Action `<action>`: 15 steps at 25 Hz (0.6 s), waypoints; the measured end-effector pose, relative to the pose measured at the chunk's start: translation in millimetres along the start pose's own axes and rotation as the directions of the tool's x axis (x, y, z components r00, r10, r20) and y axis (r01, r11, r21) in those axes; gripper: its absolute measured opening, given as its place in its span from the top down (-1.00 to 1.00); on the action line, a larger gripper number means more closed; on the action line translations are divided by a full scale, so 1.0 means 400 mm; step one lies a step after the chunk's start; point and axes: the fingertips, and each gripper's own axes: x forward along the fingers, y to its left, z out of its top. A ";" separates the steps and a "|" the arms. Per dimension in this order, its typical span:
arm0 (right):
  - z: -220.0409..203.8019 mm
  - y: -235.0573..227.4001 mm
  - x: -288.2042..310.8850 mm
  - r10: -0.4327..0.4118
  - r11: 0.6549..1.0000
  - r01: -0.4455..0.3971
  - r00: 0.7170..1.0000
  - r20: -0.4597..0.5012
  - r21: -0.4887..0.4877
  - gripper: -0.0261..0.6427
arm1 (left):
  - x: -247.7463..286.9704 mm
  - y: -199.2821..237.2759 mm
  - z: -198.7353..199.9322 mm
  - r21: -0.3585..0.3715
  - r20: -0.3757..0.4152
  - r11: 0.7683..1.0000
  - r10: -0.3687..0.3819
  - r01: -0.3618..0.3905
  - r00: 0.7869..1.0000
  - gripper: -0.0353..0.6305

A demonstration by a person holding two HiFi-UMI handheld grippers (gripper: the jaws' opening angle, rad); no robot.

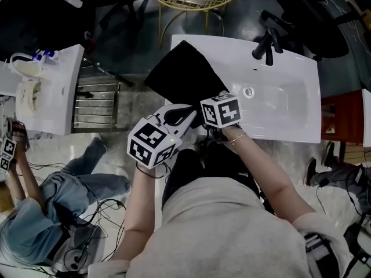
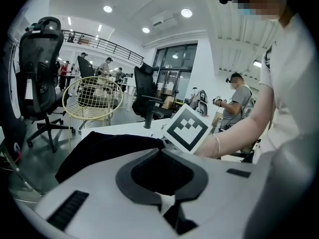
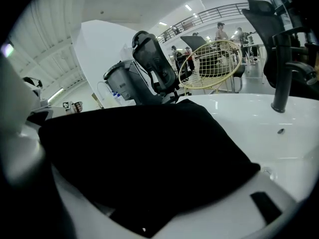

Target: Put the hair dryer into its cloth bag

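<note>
The right gripper held its jaws spread around the near edge of the cloth bag, probably to open its mouth, while the left gripper, jaws pressed together on nothing, hung just short of it; no hair dryer showed.

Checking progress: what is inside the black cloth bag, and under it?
The black cloth bag lies on the white ceramic washbasin's flat rim. Its inside is covered by cloth; any contents cannot be seen.
</note>
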 end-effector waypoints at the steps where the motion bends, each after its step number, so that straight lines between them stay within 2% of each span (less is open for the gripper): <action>1: -0.006 0.005 0.004 0.017 1.000 -0.017 1.000 0.002 0.010 0.27 | -0.001 0.001 -0.004 -0.002 -0.004 1.000 0.003 -0.003 1.000 0.86; 5: -0.021 0.025 0.000 0.071 0.997 -0.071 0.997 0.003 0.035 0.25 | -0.003 0.007 -0.023 -0.008 -0.022 1.000 0.012 -0.012 1.000 0.86; 9: -0.012 0.037 -0.008 0.082 0.996 -0.082 0.996 -0.020 0.039 0.08 | -0.011 0.030 -0.027 -0.017 -0.030 0.999 0.027 -0.027 0.999 0.86; 15: -0.043 0.031 -0.072 0.137 0.990 -0.137 0.991 0.001 0.044 0.07 | 0.018 -0.007 -0.031 0.017 -0.041 0.998 0.066 -0.065 0.997 0.86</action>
